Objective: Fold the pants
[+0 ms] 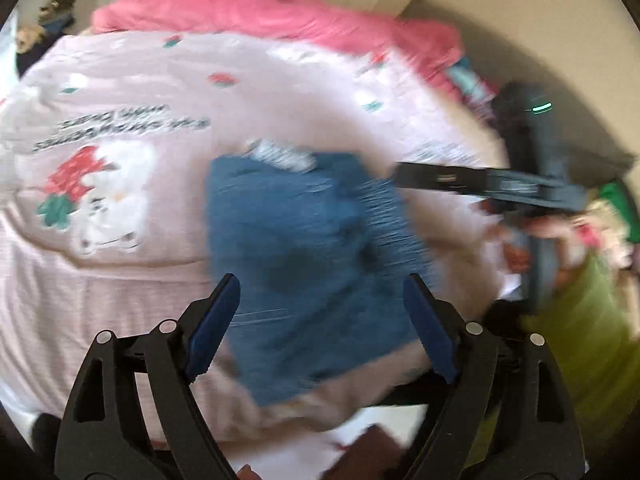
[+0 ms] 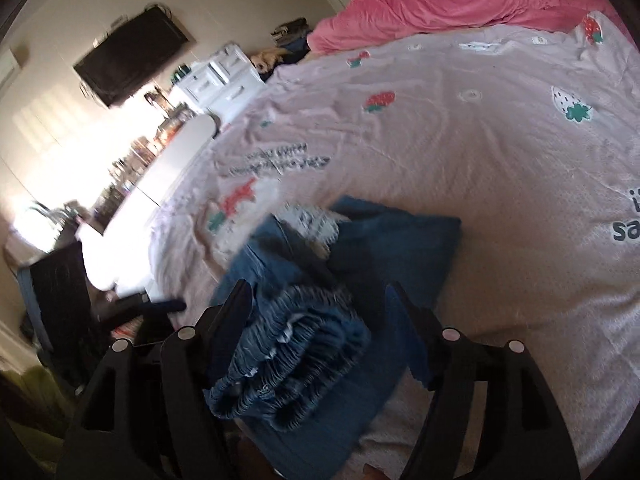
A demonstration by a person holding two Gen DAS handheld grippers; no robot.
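Both tongs are seen with their jaws spread apart and no cloth pinched between the pads. At the left gripper [image 1: 320, 320], the blue-padded fingers [image 1: 214, 324] stand wide, one to either side of the near part of the folded blue denim pants [image 1: 304, 264], and no contact with the fabric can be made out; the frame is blurred. At the right gripper [image 2: 320, 328], the black fingers [image 2: 230, 332] are likewise set apart, with the gathered elastic waistband [image 2: 296, 364] of the pants lying between them, bunched into ridged folds. The waistband appears just beside the left finger; whether it touches cannot be told.

The pants are located on the pale pink quilted bedspread [image 2: 460, 168], near its closer edge, folded into a compact rectangle. A pale frayed patch [image 1: 280, 156] is visible at the far edge of the pants. On the bedspread beyond the pants, dark printed lettering [image 1: 120, 128] and a white cartoon figure with a red bow [image 1: 104, 196] are shown. A crumpled bright pink blanket [image 2: 460, 4] is heaped along the far side of the bedspread.

In the left wrist view, the right gripper's black body [image 1: 532, 184] is seen to the right of the pants, its finger reaching to their right edge.

A black wall-mounted screen [image 2: 132, 56] and a white drawer unit [image 2: 220, 80] are visible left of the bedspread.
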